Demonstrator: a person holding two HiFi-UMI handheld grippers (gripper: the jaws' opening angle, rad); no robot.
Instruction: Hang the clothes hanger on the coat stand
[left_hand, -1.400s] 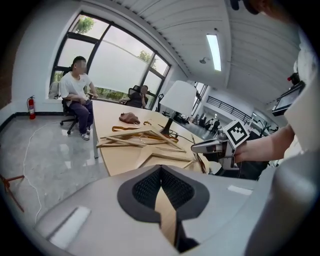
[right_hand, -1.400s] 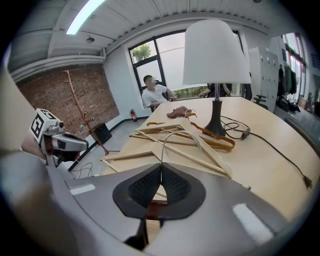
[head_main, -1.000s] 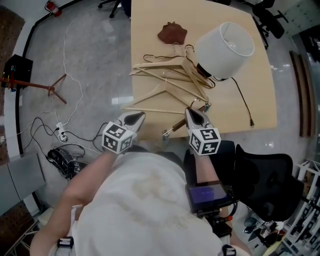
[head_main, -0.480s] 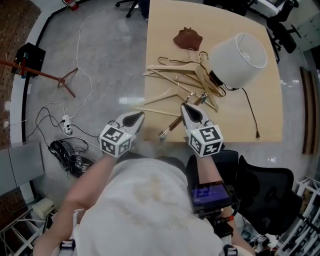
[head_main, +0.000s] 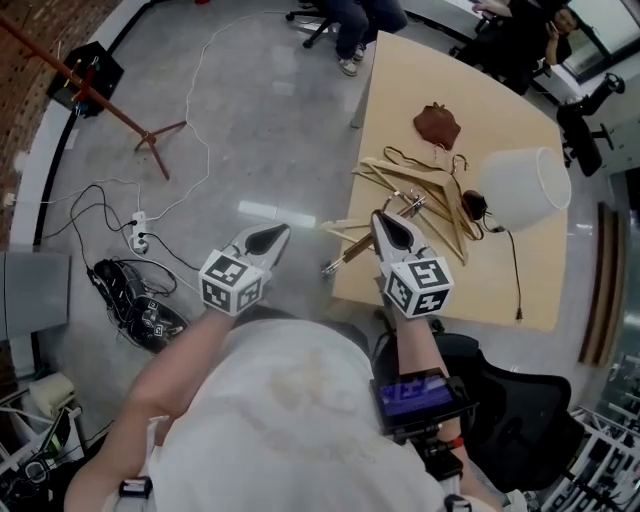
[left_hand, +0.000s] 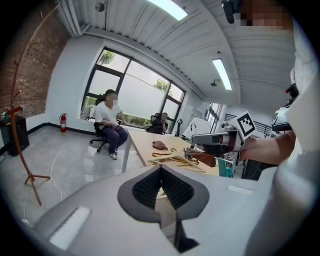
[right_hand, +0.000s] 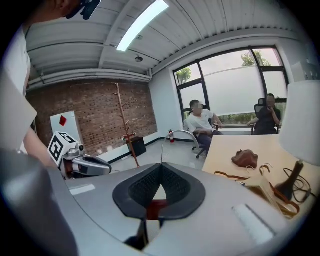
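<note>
My right gripper (head_main: 383, 218) is shut on a dark wooden hanger (head_main: 345, 258), which sticks out to the left over the table's edge. In the right gripper view its metal hook (right_hand: 172, 136) curves up from the closed jaws (right_hand: 160, 172). My left gripper (head_main: 268, 235) hangs over the floor beside the table, jaws together and nothing between them (left_hand: 160, 172). The coat stand (head_main: 105, 95), a reddish-brown pole on spread legs, stands far off at the upper left; it also shows as the coat stand (left_hand: 17, 115) and the coat stand (right_hand: 125, 127).
A pile of pale wooden hangers (head_main: 420, 190), a white lamp (head_main: 525, 190) and a brown pouch (head_main: 437, 125) lie on the table (head_main: 500, 290). Cables (head_main: 120, 235) and a power strip trail across the floor. Seated people (left_hand: 110, 125) are beyond the table; a black chair (head_main: 520, 400) is at my right.
Both grippers have swung left and up, away from the table, the right one carrying the dark hanger. The table has slid right in view and the coat stand has come in further.
</note>
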